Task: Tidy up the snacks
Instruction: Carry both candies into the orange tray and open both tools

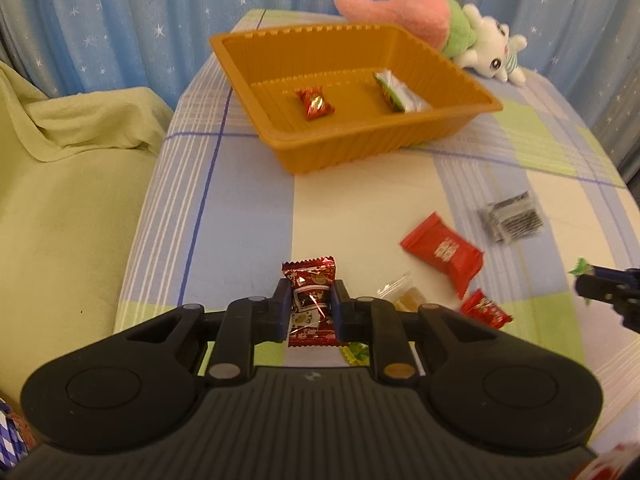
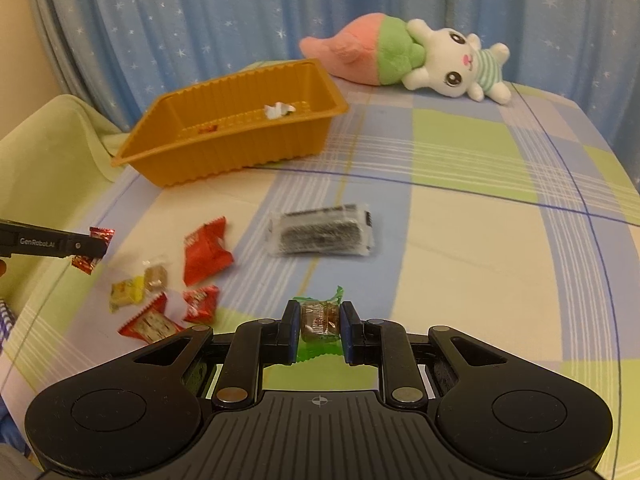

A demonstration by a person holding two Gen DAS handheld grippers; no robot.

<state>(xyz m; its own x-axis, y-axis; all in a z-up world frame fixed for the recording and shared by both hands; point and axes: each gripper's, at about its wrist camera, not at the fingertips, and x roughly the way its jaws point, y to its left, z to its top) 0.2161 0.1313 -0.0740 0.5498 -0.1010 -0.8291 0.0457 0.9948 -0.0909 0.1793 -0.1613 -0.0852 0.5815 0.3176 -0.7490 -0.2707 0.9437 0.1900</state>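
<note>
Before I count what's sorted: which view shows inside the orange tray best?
The left wrist view: it looks down into the orange tray, showing both snacks. The right wrist view sees mostly its outer wall, contents barely peeking.

An orange tray (image 1: 460, 92) sits on a blue, green and cream plaid bedsheet (image 2: 460, 248), before a blue star-speckled curtain (image 2: 200, 20); a pink, green and white plush rabbit (image 2: 440, 60) lies nearby.

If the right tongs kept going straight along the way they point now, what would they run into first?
Probably the checked tablecloth just beyond the green-wrapped candy that the right tongs hold. They tilt downward, and no other snack lies straight ahead; the dark clear-wrapped packet sits farther on, slightly left. Depth is uncertain.
</note>
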